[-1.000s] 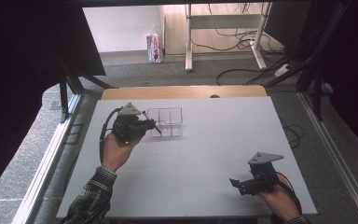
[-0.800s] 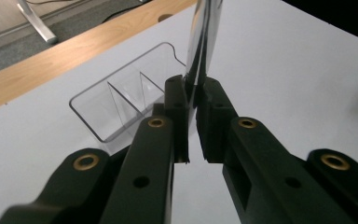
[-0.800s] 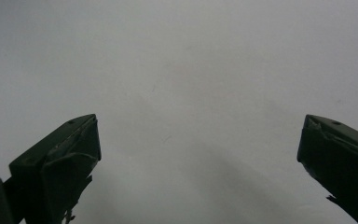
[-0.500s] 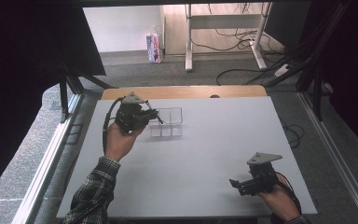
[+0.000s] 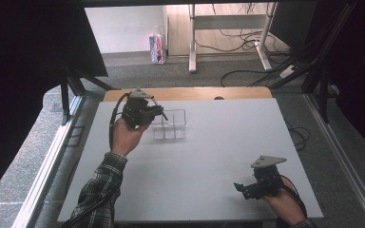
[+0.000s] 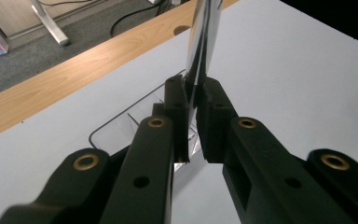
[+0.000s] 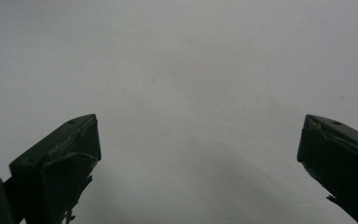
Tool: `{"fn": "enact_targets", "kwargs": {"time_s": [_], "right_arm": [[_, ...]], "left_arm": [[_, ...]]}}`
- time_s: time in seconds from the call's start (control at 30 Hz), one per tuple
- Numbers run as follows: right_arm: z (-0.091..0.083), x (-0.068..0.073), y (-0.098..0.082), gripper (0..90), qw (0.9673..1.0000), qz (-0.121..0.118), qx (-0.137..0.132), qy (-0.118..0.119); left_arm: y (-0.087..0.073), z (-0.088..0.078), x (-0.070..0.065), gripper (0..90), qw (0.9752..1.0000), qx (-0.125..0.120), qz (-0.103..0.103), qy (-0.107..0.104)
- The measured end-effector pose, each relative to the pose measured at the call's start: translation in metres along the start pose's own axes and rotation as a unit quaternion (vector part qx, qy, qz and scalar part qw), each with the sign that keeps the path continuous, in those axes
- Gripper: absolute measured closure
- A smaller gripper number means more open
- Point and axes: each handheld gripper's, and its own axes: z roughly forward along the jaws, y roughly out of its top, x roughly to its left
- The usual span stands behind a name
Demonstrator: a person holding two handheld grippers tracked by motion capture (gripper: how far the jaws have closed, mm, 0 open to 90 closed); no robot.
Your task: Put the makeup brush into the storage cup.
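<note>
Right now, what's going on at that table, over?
Left gripper shut on a thin shiny utensil, above the clear tray. Right gripper open, near the table edge. Nothing in between.

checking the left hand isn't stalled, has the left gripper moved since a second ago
Yes. In the high view the left gripper, shut on a thin shiny metal piece, has shifted toward the table's far wooden edge, now over the clear compartment tray.

I see a white table top (image 5: 209, 161) with a wooden strip (image 5: 195, 93) along its far edge, grey carpet (image 5: 180, 71) beyond, a pink carton (image 5: 157, 48) by the wall, white desk legs (image 5: 192, 42), black cables (image 5: 247, 73) trailing across the floor.
</note>
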Motion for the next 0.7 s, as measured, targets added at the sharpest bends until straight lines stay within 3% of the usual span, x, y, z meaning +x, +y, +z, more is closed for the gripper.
{"fn": "enact_targets", "kwargs": {"time_s": [0.7], "right_arm": [[0.001,0.001,0.0,0.0,1.0,0.0,0.003,0.004]], "left_arm": [[0.006,0.025,0.008,83.8,0.9997,0.017,-0.003,0.016]]}}
